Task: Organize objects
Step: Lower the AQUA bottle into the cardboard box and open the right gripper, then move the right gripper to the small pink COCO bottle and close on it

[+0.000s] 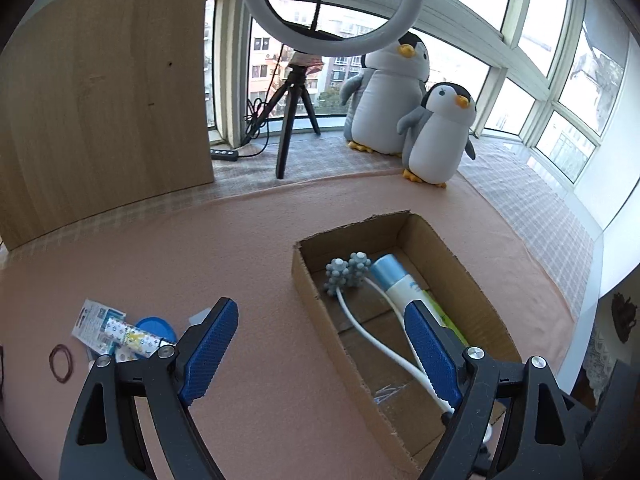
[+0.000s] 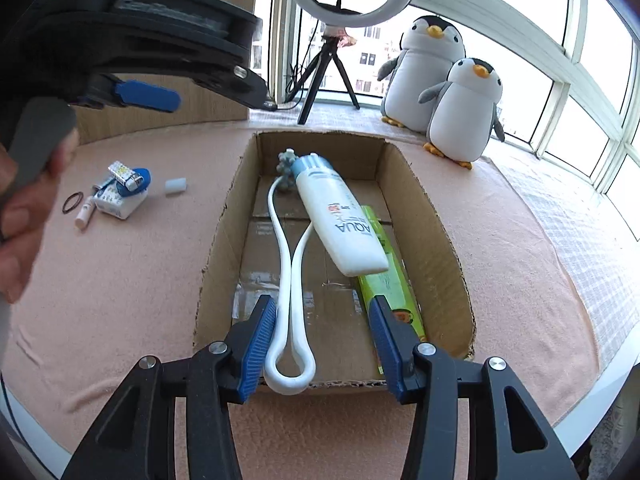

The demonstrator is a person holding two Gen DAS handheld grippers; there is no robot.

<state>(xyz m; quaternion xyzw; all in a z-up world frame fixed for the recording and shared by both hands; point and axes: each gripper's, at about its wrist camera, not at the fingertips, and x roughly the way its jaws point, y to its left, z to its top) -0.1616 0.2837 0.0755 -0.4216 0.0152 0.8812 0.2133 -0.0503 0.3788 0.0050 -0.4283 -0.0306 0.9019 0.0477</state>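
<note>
An open cardboard box (image 1: 308, 280) (image 2: 432, 240) sits on the pink cloth. Inside lie a white bottle with a blue cap (image 1: 394, 280) (image 2: 340, 216), a green carton (image 2: 388, 276) and a white loop-handled massager (image 2: 286, 264) with knobby grey-blue heads (image 1: 346, 274). My right gripper (image 2: 322, 300) is open at the box's near end, with the massager's loop between its fingers, close to the left pad. My left gripper (image 1: 320, 304) stands wide open with nothing in it, straddling the box's left wall; the right wrist view shows it raised at the upper left (image 2: 148, 96), held by a hand.
A pile of small items (image 1: 120, 332) (image 2: 120, 192) lies left of the box: a blue lid, a patterned tube, a white packet. Beside it are a hair tie (image 2: 73, 202) and a white block (image 2: 176, 186). Two plush penguins (image 1: 436, 136), a tripod (image 1: 290, 120) and a wooden panel (image 1: 104, 100) stand behind.
</note>
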